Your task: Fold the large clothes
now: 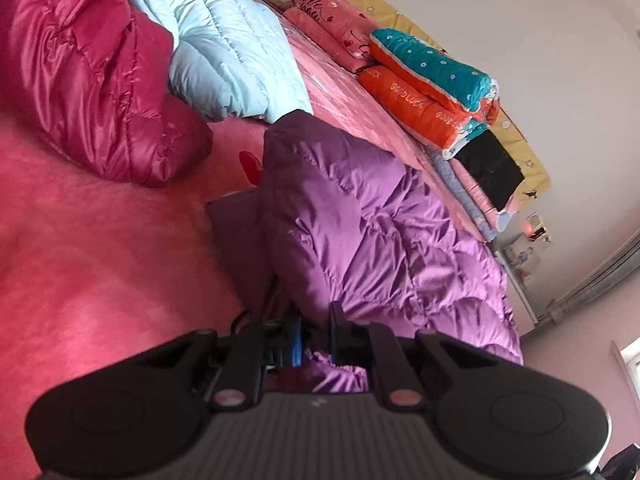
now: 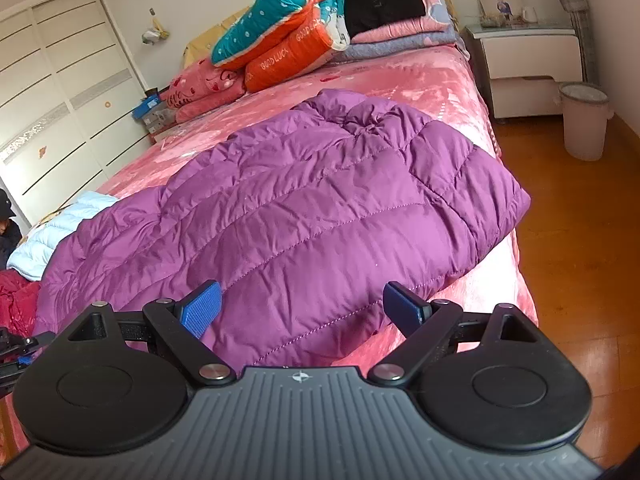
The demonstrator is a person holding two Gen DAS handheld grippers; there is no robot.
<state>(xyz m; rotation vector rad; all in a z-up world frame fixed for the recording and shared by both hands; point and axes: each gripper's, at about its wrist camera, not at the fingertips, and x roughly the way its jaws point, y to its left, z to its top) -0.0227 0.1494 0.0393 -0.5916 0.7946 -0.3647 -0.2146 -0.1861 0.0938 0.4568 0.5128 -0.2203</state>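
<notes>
A purple quilted down coat (image 2: 304, 208) lies spread across the pink bed (image 2: 420, 80); it also shows in the left wrist view (image 1: 380, 232). My left gripper (image 1: 314, 340) is shut on a fold of the purple coat near its edge, lifting it slightly. My right gripper (image 2: 302, 308) is open, its blue pads (image 2: 200, 312) on either side of the coat's near edge, just above it and holding nothing.
A crimson down jacket (image 1: 80, 80) and a light blue one (image 1: 232, 52) lie on the bed to the left. Folded quilts and pillows (image 2: 288, 32) are stacked at the headboard. A nightstand (image 2: 528, 64) and bin (image 2: 584, 124) stand right of the bed, by the wooden floor (image 2: 580, 280).
</notes>
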